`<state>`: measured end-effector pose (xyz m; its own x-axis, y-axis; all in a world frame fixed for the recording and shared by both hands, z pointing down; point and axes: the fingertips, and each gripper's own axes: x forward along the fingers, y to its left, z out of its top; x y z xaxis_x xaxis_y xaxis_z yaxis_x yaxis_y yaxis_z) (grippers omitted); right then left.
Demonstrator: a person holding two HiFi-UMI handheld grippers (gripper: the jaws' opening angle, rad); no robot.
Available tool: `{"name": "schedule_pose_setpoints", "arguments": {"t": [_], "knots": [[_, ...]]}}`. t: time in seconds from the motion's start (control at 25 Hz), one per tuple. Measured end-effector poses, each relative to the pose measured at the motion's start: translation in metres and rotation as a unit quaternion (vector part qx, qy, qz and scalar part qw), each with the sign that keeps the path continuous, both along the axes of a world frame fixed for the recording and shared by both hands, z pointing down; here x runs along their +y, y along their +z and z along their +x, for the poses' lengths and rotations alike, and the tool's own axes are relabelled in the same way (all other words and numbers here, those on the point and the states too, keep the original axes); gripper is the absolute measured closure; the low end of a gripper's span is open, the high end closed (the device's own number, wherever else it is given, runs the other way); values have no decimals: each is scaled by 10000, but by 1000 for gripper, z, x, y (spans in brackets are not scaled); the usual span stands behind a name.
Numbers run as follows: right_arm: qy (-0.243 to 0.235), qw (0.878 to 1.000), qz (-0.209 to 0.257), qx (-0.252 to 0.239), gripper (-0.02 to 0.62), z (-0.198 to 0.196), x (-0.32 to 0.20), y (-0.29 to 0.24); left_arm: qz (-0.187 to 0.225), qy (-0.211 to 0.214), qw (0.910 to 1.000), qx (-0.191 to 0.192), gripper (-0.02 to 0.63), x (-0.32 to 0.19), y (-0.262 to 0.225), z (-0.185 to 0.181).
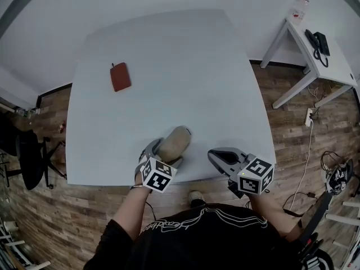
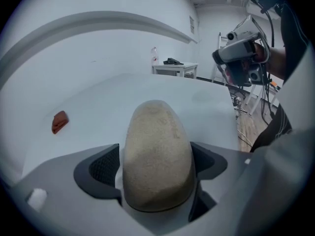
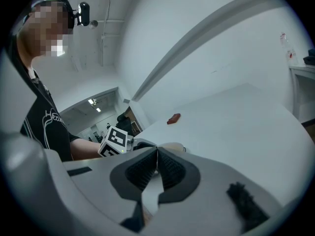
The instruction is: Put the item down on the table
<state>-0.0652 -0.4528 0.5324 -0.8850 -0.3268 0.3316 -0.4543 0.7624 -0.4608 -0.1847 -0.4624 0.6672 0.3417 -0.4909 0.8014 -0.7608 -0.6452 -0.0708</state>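
My left gripper (image 1: 164,155) has its jaws spread wide with the beige oval item (image 1: 175,139) sitting between them, down on the bench (image 1: 169,66) near the front edge. The pads don't look like they're squeezing it. The worry: if I pull back crooked, a jaw could snag the item and drag it toward that edge, and it's rounded, so it may roll. My right gripper (image 1: 215,156) is closed, empty, just beside it, and could bump it too.
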Motion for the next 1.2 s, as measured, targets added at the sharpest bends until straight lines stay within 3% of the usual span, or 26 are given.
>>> {"name": "schedule_pose_setpoints", "arguments": {"t": [0.2, 0.4, 0.48, 0.6, 0.72, 0.76, 0.84, 0.88, 1.04, 1.2], "knots": [[70, 9998, 167, 7, 586, 2, 22, -9, 843, -467, 9953, 56, 172, 0, -33, -12], [140, 9993, 331, -112, 587, 12, 62, -33, 1001, -576, 9925, 408, 172, 34, -76, -8], [147, 9990, 381, -158, 586, 10, 85, -42, 1053, -554, 9905, 692, 172, 58, -99, -5], [149, 9987, 420, -243, 586, 7, 128, -54, 930, -603, 9830, 1467, 181, 109, -136, 6], [130, 9984, 443, -338, 586, 2, 174, -68, 519, -875, 9682, 2285, 285, 165, -165, 15], [110, 9983, 454, -353, 586, 0, 191, -72, 374, -991, 9618, 2526, 351, 185, -173, 17], [73, 9980, 497, -381, 586, -1, 227, -79, 162, -1070, 9498, 2934, 544, 230, -186, 25], [68, 9978, 528, -407, 586, -1, 243, -82, 102, -985, 9465, 3071, 601, 252, -192, 31], [43, 9969, 588, -529, 586, -6, 299, -92, 231, -411, 9496, 3099, 601, 321, -213, 47], [16, 9967, 593, -551, 588, -9, 336, -98, 469, -226, 9485, 3124, 603, 362, -226, 55]]}}
